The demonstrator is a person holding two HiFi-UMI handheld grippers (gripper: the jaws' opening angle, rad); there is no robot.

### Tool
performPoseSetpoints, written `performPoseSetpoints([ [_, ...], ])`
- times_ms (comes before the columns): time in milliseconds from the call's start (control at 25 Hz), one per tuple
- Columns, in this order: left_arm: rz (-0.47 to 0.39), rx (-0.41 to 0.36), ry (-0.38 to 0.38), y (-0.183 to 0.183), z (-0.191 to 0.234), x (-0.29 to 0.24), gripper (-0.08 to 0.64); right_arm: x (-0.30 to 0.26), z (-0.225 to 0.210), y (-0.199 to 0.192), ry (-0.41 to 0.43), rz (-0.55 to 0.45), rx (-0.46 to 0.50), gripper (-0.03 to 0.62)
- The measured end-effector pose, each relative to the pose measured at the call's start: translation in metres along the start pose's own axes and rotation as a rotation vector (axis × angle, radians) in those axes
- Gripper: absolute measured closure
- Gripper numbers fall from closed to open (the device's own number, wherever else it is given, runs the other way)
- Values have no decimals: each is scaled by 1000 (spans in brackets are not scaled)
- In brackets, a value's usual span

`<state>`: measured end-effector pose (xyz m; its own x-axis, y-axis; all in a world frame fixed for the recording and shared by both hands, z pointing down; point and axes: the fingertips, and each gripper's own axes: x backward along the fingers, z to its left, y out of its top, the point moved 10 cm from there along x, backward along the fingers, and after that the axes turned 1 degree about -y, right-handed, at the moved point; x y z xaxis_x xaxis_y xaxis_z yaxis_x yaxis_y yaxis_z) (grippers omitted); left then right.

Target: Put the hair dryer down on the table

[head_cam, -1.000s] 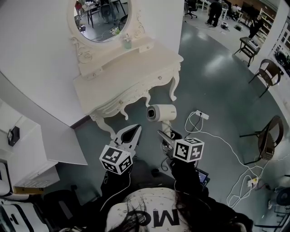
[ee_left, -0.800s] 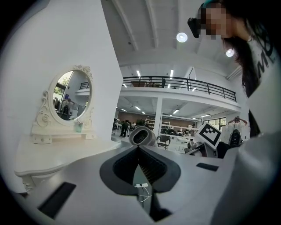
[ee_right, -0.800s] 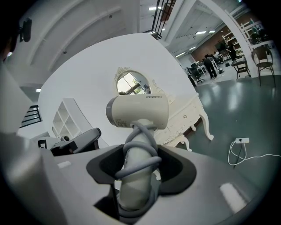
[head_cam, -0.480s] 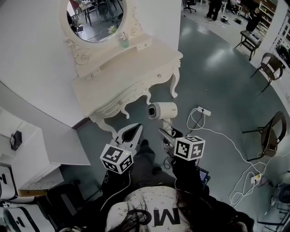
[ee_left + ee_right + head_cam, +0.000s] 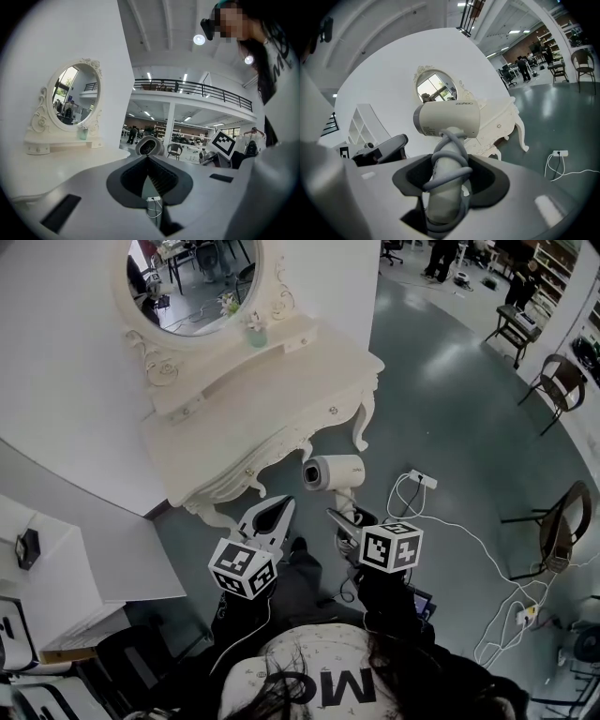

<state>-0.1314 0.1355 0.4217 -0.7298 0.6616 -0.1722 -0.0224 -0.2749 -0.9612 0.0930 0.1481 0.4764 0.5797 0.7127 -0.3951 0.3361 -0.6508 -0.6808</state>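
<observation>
Right gripper view, R hand-held gripper gripping hair dryer handle

wall: white | floor: glossy grey | chairs: two, right side | shelf unit: white, lower left

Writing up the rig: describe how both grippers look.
The left gripper and right gripper match: pale grey tapering jaws lined with dark ribbed pads. Each carries a white cube with black square markers: left cube, right cube. A thin white cable trails from the left one.
</observation>
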Motion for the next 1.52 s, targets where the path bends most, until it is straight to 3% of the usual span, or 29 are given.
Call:
performPoseSetpoints([
  [360, -2, -25, -91, 41, 74, -54, 560, -58, -1, 51, -65, -30, -32, 357],
  [800, 5, -27, -186, 64, 154, -89, 560, -125, -1, 90, -122, -71, -69, 357],
  [1280, -13, 7, -209, 68, 187, -107, 560, -157, -6, 114, -153, -52, -71, 357],
  [1520, -21, 18, -165, 70, 202, -115, 560, -176, -16, 131, -131, -33, -64, 357],
])
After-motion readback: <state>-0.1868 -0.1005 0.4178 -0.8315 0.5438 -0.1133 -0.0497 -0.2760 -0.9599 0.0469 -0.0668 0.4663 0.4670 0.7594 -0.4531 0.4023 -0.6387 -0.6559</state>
